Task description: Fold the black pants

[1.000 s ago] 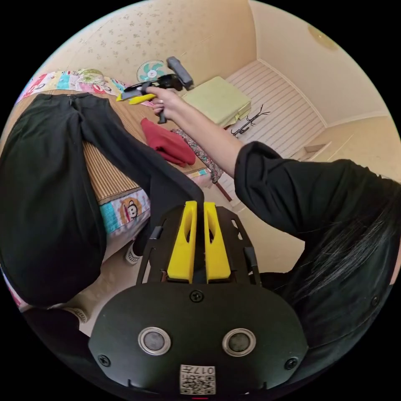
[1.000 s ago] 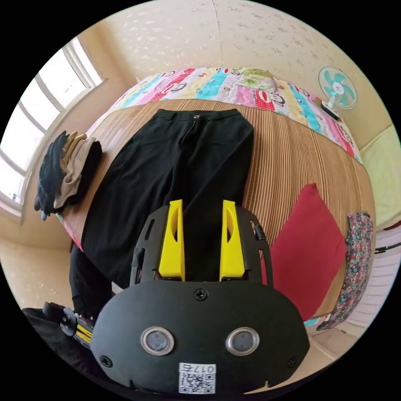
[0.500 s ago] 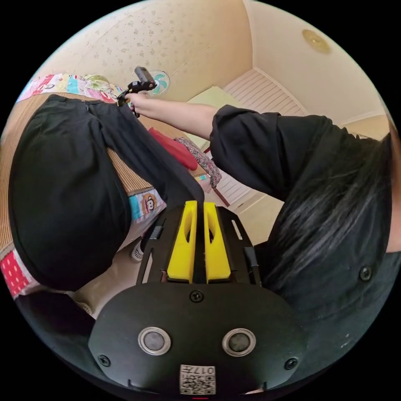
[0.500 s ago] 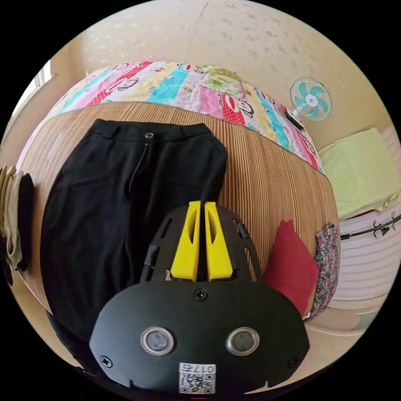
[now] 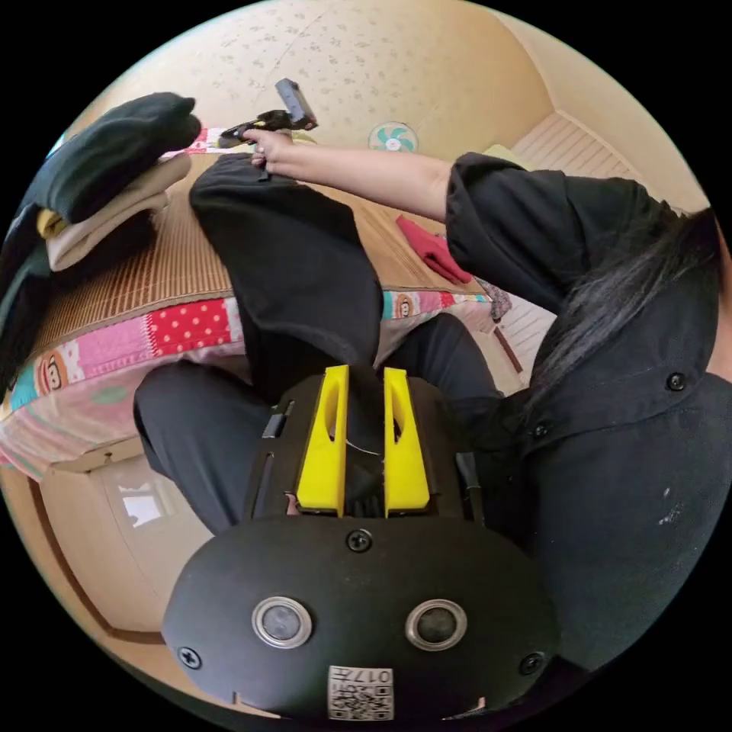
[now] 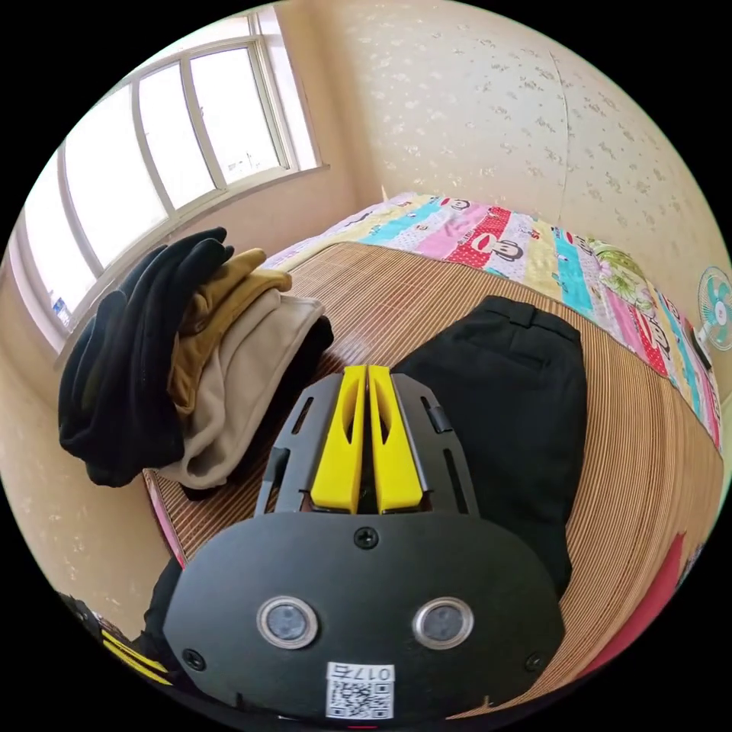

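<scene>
Pale wallpaper with small flowers covers the wall [image 6: 488, 91] behind a bed that has a brown striped straw mat [image 6: 427, 297] on top of a bright patchwork cartoon sheet [image 6: 526, 240]. In the right gripper view, the black pants [image 6: 511, 412] lie on the mat, folded in half lengthwise, with the waistband at about 1 o'clock near the sheet. The lower end of the pants is hidden behind the black body of the right gripper [image 6: 367, 377]. Its yellow jaws are pressed together, and I cannot tell if any cloth is pinched between them. At 9 o'clock a pile of folded clothes in black, mustard and cream [image 6: 175, 366] sits on the mat under a big bright window [image 6: 145, 175]. A small teal fan [image 6: 717, 309] is cut off at 3 o'clock. In the left gripper view, the left gripper [image 5: 364, 379] has its yellow jaws a little apart, with black cloth from the pants bunched between them and pressed by both. The pants hang from there up over the bed edge. At 11 o'clock the person's hand [image 5: 268, 146] holds the right gripper at the waistband. The person's black sleeve [image 5: 526, 221] and dark hair hide the room at 3 o'clock. A red cloth [image 5: 431, 248] lies on the mat, partly hidden by the arm.
</scene>
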A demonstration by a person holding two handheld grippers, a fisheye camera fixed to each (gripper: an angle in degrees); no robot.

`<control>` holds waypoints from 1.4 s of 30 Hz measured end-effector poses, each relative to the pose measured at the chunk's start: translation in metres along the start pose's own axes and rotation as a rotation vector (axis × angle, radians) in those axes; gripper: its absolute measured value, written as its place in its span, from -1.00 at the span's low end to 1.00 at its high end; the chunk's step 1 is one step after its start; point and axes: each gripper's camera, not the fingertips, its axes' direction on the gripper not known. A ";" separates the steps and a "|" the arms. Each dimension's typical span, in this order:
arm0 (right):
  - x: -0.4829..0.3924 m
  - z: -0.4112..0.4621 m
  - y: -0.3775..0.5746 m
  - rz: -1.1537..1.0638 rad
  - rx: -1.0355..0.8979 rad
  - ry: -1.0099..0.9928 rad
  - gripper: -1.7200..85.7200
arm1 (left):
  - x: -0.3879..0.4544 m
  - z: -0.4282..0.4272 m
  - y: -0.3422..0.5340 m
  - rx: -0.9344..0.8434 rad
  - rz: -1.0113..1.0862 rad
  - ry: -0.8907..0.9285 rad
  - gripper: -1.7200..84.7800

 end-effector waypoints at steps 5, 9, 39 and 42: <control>0.017 -0.089 0.107 -0.053 0.017 -0.066 -0.95 | -0.024 0.006 -0.027 0.069 -0.065 -0.025 -0.78; 0.066 -0.152 0.229 0.063 0.015 -0.051 -0.94 | -0.051 0.036 -0.076 0.110 -0.125 -0.008 -0.77; 0.121 -0.183 0.482 0.517 0.027 -0.319 -0.90 | -0.020 0.122 -0.121 0.112 -0.398 -0.258 -0.87; 0.120 -0.187 0.482 0.532 0.004 -0.309 -0.91 | -0.029 0.121 -0.119 0.119 -0.416 -0.214 -0.93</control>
